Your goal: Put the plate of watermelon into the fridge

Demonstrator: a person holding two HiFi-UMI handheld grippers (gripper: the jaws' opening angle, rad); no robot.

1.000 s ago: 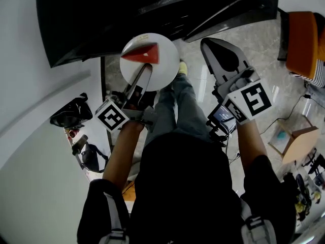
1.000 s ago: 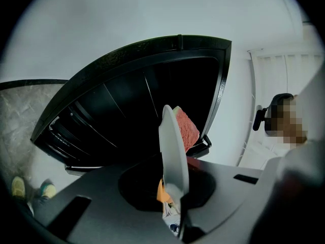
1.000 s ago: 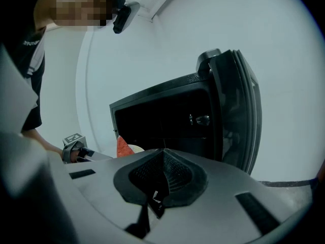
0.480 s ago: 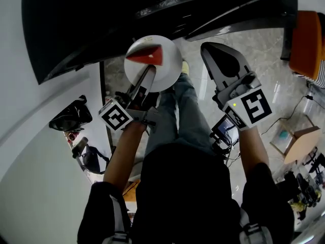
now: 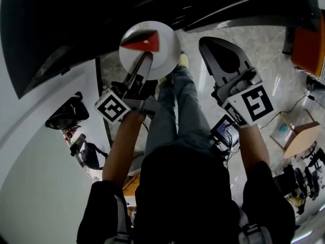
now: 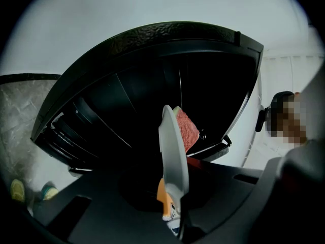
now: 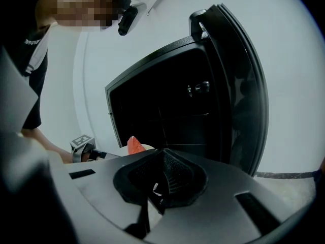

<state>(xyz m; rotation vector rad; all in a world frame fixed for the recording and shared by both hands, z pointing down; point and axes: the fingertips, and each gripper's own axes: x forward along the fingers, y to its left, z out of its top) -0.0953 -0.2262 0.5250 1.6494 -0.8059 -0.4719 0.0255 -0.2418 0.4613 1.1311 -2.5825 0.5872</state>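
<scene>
A white plate [image 5: 163, 56] carries a red watermelon wedge [image 5: 142, 44]. My left gripper [image 5: 143, 62] is shut on the plate's near rim and holds it in front of the black fridge [image 5: 76, 19]. In the left gripper view the plate [image 6: 172, 151] shows edge-on with the watermelon [image 6: 187, 131] on its right side, and the dark fridge interior [image 6: 127, 111] lies behind it. My right gripper [image 5: 216, 47] is shut and holds nothing, to the right of the plate. The right gripper view shows the open fridge door [image 7: 244, 95], the watermelon [image 7: 134, 145] and the left gripper's marker cube [image 7: 81, 141].
The person's legs and a yellow shoe [image 5: 183, 61] are below the plate on the marble floor. An orange chair [image 5: 310, 44] stands at the right, with a cardboard box [image 5: 297, 136] and cables nearer. A black bag [image 5: 63, 115] lies at the left by a white wall.
Both grippers have sunk lower before the fridge, the plate still in the left one. The fridge's dark front now fills more of the top of the head view.
</scene>
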